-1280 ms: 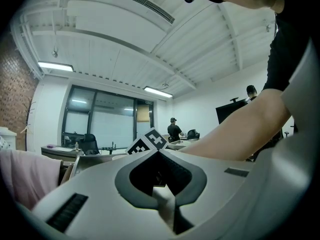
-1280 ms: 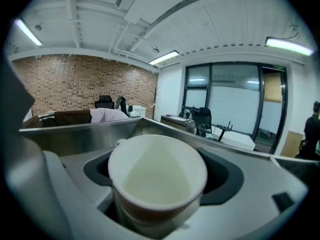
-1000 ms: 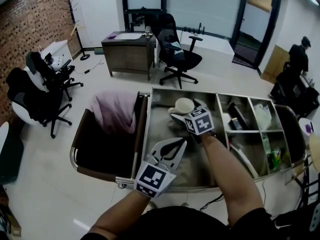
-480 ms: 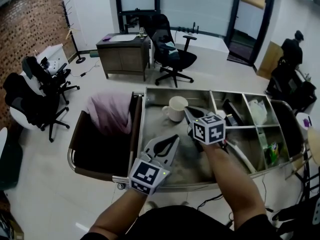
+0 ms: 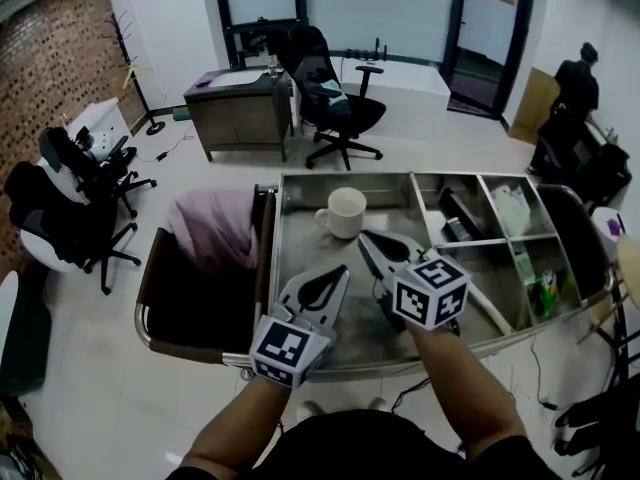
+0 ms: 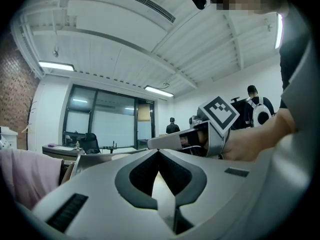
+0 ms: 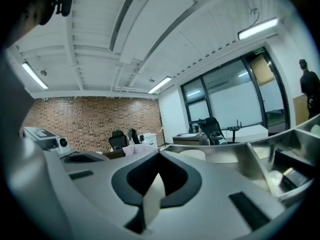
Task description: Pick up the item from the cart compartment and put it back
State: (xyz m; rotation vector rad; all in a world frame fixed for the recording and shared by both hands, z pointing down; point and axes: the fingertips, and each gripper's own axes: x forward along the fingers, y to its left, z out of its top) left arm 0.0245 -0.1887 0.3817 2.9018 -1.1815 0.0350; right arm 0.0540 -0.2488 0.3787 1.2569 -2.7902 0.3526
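Note:
A white mug [image 5: 342,212] stands upright by itself near the back of the cart's large steel compartment [image 5: 300,268]. My right gripper [image 5: 364,236] hovers just in front of the mug, apart from it, shut with nothing between its jaws. My left gripper [image 5: 343,269] is over the compartment's near left part, also shut and empty. In the right gripper view the shut tips [image 7: 159,154] point toward the mug [image 7: 194,154], which peeks over them. In the left gripper view the shut tips [image 6: 159,151] lie below the right gripper [image 6: 152,143].
A brown bin holding a pink cloth [image 5: 212,226] hangs on the cart's left side. Smaller compartments on the right hold a black item [image 5: 456,214], a white bag [image 5: 512,208] and a green box [image 5: 545,293]. Beyond are a desk [image 5: 240,108], office chairs [image 5: 335,108] and a person [image 5: 578,83].
My right gripper has let go of the mug, pulled back toward me and shut. The mug stays in the compartment. My left gripper has barely moved.

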